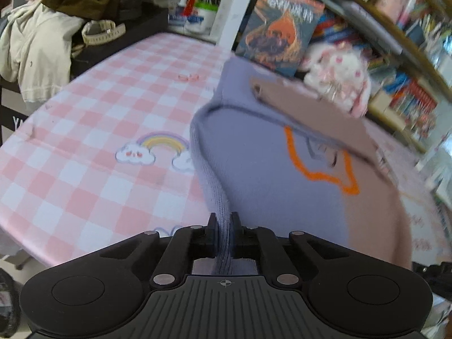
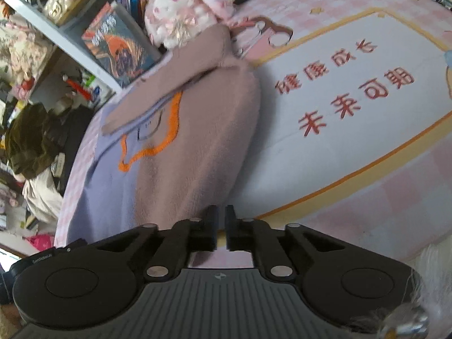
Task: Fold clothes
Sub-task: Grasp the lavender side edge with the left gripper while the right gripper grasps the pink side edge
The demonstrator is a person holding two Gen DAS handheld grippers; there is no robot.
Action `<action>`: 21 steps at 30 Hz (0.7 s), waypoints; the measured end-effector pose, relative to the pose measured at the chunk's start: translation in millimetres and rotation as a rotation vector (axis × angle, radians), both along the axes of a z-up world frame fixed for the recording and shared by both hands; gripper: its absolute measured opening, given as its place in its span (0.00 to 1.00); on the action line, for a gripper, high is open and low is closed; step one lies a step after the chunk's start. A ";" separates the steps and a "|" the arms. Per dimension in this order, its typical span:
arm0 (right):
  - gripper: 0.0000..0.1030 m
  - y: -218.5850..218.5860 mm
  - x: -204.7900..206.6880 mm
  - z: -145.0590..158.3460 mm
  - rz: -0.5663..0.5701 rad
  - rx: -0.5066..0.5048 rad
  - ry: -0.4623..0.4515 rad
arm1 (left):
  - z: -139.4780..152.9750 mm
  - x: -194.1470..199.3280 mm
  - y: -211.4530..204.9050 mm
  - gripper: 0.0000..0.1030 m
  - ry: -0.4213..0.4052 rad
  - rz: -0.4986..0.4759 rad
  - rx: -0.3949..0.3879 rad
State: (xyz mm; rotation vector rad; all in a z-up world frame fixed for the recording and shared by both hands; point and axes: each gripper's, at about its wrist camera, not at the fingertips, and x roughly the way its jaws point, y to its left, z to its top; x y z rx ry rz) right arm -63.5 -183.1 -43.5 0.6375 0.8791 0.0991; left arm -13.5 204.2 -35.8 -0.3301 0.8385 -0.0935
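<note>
Left claw [image 1: 224,220] pinches the sweater's [image 1: 268,175] ribbed hem.

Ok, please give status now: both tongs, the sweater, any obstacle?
Left tongs shut on sweater hem. Right tongs nearly closed, holding nothing. Plush toy sits beyond the sweater.

The desk cloth [image 2: 353,90] has big red Chinese words, seen at the right of the right wrist view. They stand in two rows: 健康成长 and 未来可期. A book [image 1: 278,28] at the top middle of the left wrist view has Chinese letters on its cover, too blurry to read. White letters "YA" [image 1: 15,121] show at the left edge, cut off.
</note>
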 end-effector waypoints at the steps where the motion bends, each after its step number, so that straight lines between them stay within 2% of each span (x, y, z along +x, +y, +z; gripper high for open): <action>1: 0.05 -2.4 -1.8 2.2 -0.018 0.013 -0.015 | 2.7 -0.8 1.8 0.06 -0.013 0.001 -0.013; 3: 0.07 -8.0 -3.7 5.4 -0.051 0.048 -0.033 | 1.7 -0.4 2.2 0.06 -0.002 0.001 -0.022; 4: 0.19 -9.6 -3.0 5.1 -0.056 0.068 -0.023 | -1.0 0.2 2.9 0.06 0.019 0.008 -0.023; 5: 0.51 -10.2 -1.6 3.6 -0.052 0.090 -0.004 | -4.5 0.7 5.2 0.11 0.043 0.017 -0.033; 6: 0.64 -10.8 -0.2 2.1 -0.049 0.111 0.014 | -8.0 1.2 7.4 0.15 0.067 0.027 -0.044; 7: 0.67 -10.0 0.4 0.7 -0.036 0.138 0.023 | -11.3 1.7 9.7 0.17 0.090 0.036 -0.055; 10: 0.68 0.6 2.6 -2.4 0.032 0.167 0.051 | -16.4 1.0 19.8 0.22 0.110 0.063 -0.124; 12: 0.68 8.3 5.1 -3.0 0.070 0.158 0.066 | -17.8 1.2 21.9 0.22 0.114 0.067 -0.143; 15: 0.67 11.9 5.4 -1.2 0.067 0.139 0.061 | -18.6 0.6 21.7 0.23 0.112 0.059 -0.143; 19: 0.43 2.0 4.0 -4.5 -0.026 0.120 0.055 | -18.8 1.3 21.2 0.23 0.112 0.049 -0.143; 21: 0.38 -2.5 3.5 -6.5 -0.054 0.117 0.058 | -18.8 1.8 20.7 0.23 0.113 0.044 -0.144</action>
